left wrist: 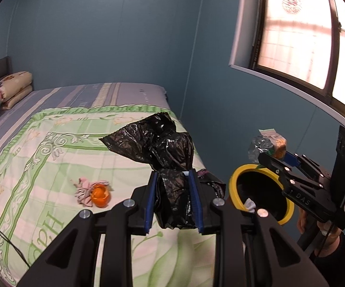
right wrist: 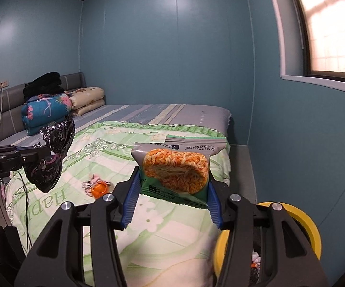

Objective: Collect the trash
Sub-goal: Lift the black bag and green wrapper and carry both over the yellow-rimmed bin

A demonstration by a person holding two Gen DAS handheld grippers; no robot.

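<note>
My left gripper is shut on a crumpled black plastic bag, which bunches up above the blue pads over the bed; the same bag shows at the left of the right wrist view. My right gripper is shut on a grey-green snack packet with an orange noodle picture, held above the bed's corner. In the left wrist view that packet hangs over a yellow-rimmed bin. An orange peel with a pink tissue lies on the green quilt.
The bed fills the room's left, with folded blankets and dark clothes by the headboard. The bin stands on the floor at the bed's near right corner, with trash inside. Blue walls and a window close the right. A black cable trails over the bed's left edge.
</note>
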